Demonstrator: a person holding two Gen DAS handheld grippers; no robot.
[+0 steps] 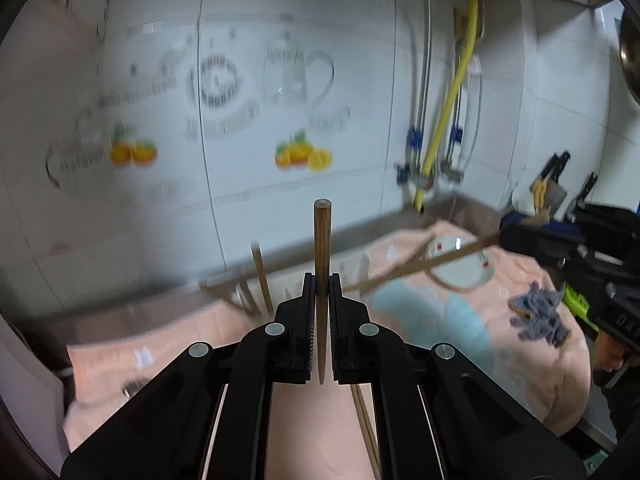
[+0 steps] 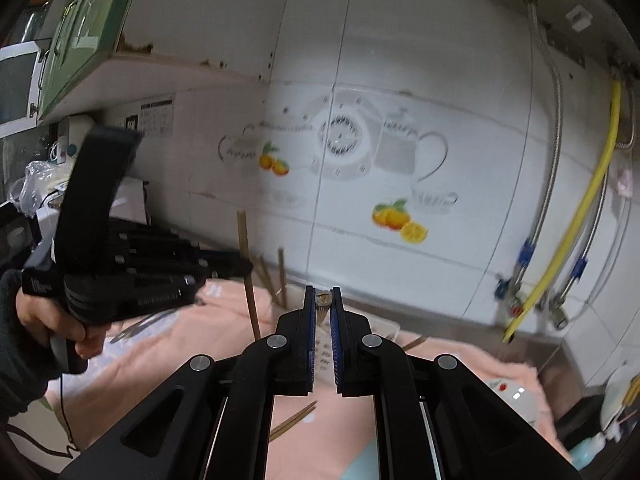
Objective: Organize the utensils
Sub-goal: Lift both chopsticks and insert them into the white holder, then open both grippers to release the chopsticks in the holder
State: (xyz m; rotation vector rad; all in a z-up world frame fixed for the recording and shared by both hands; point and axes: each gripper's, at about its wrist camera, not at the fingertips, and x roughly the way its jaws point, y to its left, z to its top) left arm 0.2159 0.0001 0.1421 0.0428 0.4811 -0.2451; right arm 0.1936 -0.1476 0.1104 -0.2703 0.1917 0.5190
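Note:
My left gripper [image 1: 322, 280] is shut on a wooden chopstick [image 1: 322, 248] that stands upright between the jaws, above the pink towel [image 1: 200, 340]. My right gripper [image 2: 322, 294] is shut on another chopstick [image 2: 322, 299], seen end-on at the fingertips. In the left wrist view the right gripper [image 1: 506, 236] holds its chopstick [image 1: 420, 268] slanting over a white bowl [image 1: 460, 264]. More chopsticks [image 1: 260, 276] stand in a holder near the wall; they also show in the right wrist view [image 2: 282, 276]. Two loose chopsticks [image 2: 292, 422] lie on the towel.
A tiled wall with fruit decals [image 1: 302, 154] is straight ahead. A yellow hose [image 1: 448, 108] and metal pipes hang at the right. A grey cloth [image 1: 538, 316] lies on the towel. Knives [image 1: 554, 178] stand at the far right. A white cup [image 2: 516, 398] sits at the towel's right.

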